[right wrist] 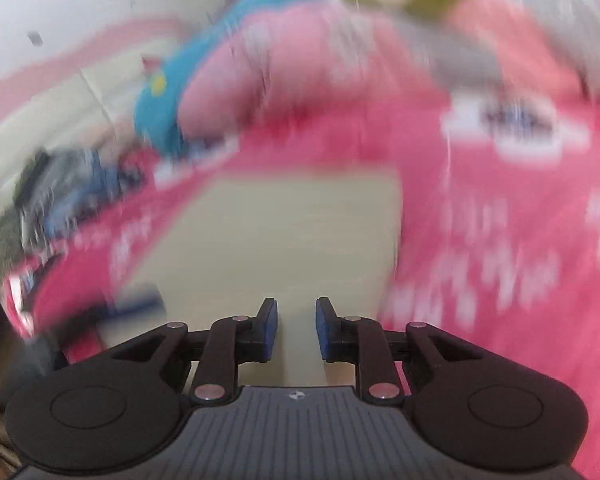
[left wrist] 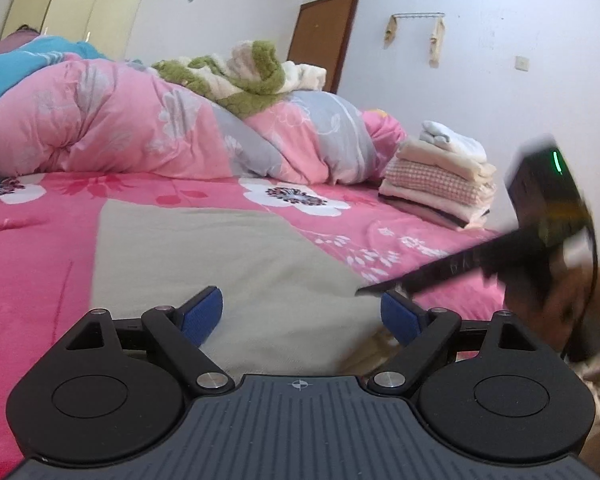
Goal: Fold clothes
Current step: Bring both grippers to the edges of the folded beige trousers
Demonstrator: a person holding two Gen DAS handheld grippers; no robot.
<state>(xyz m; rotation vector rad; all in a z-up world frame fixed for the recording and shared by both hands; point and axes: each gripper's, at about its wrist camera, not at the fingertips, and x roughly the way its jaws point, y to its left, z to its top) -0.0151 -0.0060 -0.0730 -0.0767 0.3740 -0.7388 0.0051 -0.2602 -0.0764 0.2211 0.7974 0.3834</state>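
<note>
Left tool (left wrist: 302,318) agape over beige garment (left wrist: 220,260)

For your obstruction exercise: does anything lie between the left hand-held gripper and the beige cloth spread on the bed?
Nothing visible does. The left hand-held gripper is open directly over the beige cloth, with only bare cloth between its fingers.

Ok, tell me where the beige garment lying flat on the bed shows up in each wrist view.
Left wrist: the beige garment fills the lower centre, running from between the open left tool toward the quilt.
Right wrist: the beige garment sits centre, straight ahead of the right tool, though the picture is blurred.
Shared landmark: the white flower print on the pink sheet, beyond the garment's far right corner.
</note>
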